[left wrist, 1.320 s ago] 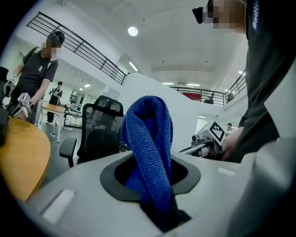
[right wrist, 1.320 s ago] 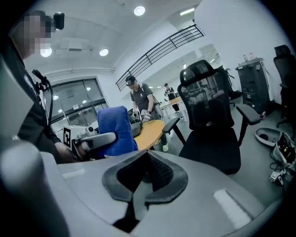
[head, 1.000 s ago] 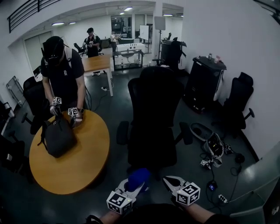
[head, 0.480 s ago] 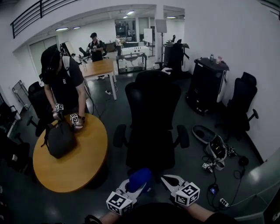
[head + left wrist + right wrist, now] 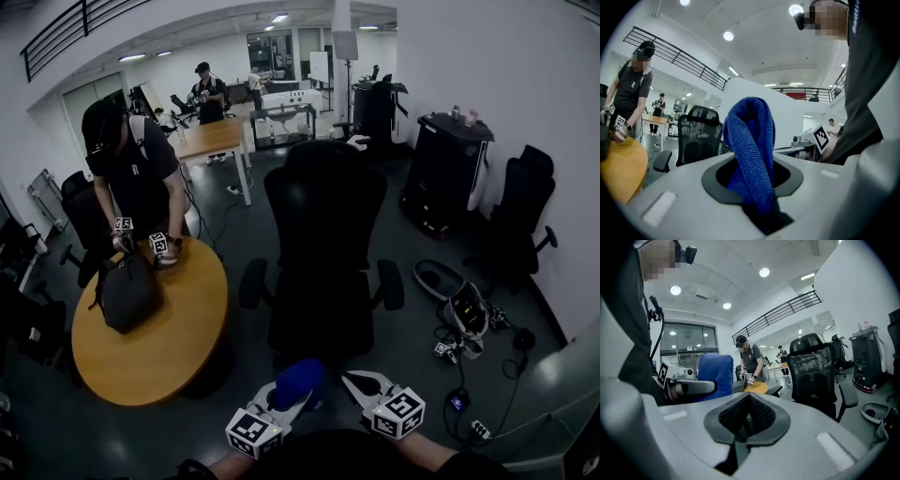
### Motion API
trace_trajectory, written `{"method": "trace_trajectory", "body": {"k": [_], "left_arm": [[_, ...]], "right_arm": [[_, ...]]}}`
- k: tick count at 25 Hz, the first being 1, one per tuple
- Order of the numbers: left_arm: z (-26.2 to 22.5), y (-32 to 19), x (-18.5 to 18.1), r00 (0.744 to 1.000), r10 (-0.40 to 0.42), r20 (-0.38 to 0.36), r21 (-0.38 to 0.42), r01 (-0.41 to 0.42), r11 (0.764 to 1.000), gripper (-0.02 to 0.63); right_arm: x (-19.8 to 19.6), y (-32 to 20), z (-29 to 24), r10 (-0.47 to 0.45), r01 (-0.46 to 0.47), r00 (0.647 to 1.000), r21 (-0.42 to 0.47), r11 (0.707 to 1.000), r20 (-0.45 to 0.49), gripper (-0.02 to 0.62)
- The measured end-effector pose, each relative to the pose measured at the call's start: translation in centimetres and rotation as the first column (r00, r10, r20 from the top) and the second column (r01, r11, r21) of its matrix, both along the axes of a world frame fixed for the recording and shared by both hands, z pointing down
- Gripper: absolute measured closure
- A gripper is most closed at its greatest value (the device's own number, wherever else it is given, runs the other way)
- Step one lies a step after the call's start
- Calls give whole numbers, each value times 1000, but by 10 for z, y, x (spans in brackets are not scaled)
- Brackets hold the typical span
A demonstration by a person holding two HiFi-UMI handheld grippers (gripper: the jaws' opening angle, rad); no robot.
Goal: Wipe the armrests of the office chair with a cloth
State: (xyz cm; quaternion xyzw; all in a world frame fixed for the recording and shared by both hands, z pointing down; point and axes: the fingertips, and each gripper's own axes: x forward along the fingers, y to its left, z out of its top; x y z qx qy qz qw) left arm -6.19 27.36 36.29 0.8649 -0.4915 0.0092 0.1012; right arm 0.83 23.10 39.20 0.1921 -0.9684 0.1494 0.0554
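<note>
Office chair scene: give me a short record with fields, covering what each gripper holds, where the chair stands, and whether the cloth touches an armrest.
left gripper: shut on the blue cloth, which sticks up from the jaws
right gripper: jaws together, nothing between them
office chair: black, ahead of both grippers, apart from them
armrests: one on each side, neither touched by the cloth
wiping: not yet begun
nearby: round wooden table on the left of the head view, where another person handles a black bag
</note>
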Motion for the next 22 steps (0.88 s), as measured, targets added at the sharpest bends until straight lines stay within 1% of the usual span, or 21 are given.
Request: {"method": "trace_trajectory", "body": {"k": [3, 13, 22], "left_arm": [[1, 1, 2, 1000, 1, -5, -7, -1, 1000, 476], [2, 5, 7, 1000, 25, -3, -11, -25, 1000, 476], [3, 8, 8, 1000, 28, 4, -14, -28, 1000, 476]], "right_arm": [[2, 1, 2, 5, -5, 1000, -11, 1000, -3, 592], [1, 7, 4, -2, 2, 1000, -8, 1000, -16, 592], [1, 10, 7, -3, 3, 1000, -16, 1000, -17, 592]]}}
